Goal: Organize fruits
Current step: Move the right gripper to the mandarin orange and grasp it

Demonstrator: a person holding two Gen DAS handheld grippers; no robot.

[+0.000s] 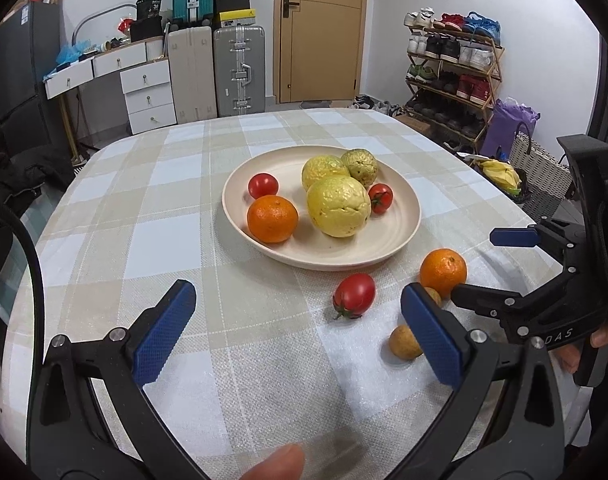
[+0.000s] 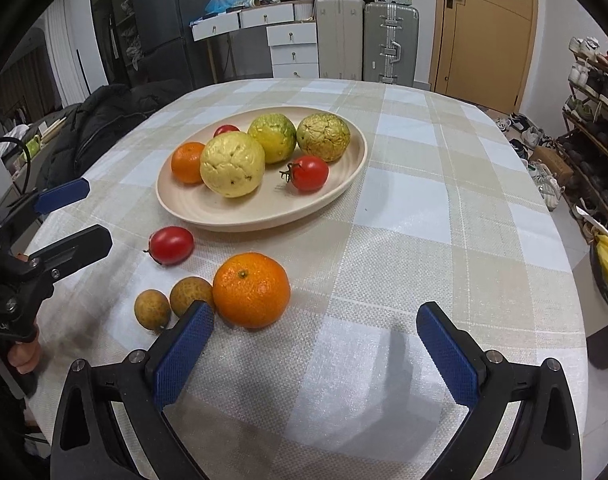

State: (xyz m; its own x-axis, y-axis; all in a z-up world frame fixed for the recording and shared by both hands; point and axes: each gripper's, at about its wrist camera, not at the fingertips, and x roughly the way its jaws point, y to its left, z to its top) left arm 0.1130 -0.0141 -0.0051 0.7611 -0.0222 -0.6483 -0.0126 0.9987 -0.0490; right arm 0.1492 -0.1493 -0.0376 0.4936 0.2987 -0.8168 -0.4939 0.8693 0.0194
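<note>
Both tools have their fingers spread apart, holding nothing. Right tool sits low in frame, loose orange just past its left pad, two small brown fruits beside it, a tomato further up, then the plate on the counter mid-frame. Left tool is apart too.

The black left gripper with blue ribbed pads spans the lower frame, jaws spread wide, empty. The matching right gripper likewise gapes empty.

Two low wrist views — shared plate ahead
</note>
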